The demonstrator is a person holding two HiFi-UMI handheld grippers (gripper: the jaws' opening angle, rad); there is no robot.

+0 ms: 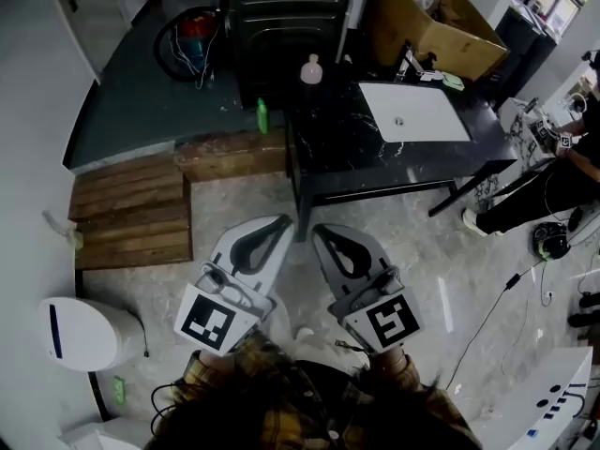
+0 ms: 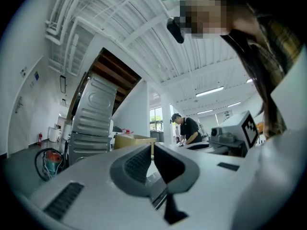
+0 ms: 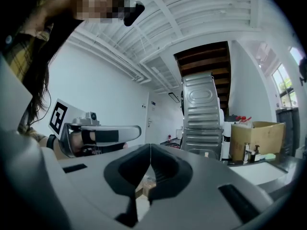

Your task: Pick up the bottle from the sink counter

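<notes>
A pale pink bottle [image 1: 311, 69] stands upright at the back left of the black marble sink counter [image 1: 347, 148]. A small green bottle [image 1: 262, 115] stands by the counter's left edge. The white sink [image 1: 412, 111] is set in the counter's right half. My left gripper [image 1: 284, 219] and right gripper [image 1: 317, 230] hang side by side over the floor in front of the counter, well short of both bottles. Each has its jaws shut with nothing between them, as the left gripper view [image 2: 152, 146] and right gripper view [image 3: 150, 147] also show.
A cardboard box [image 1: 431, 22] and a faucet [image 1: 410, 62] stand behind the sink. A dark ribbed metal unit [image 1: 286, 26] stands behind the counter. Wooden steps [image 1: 131, 209] lie to the left, with a white bin [image 1: 80, 331] nearer me. A person [image 1: 562, 172] works at the right, with cables on the floor.
</notes>
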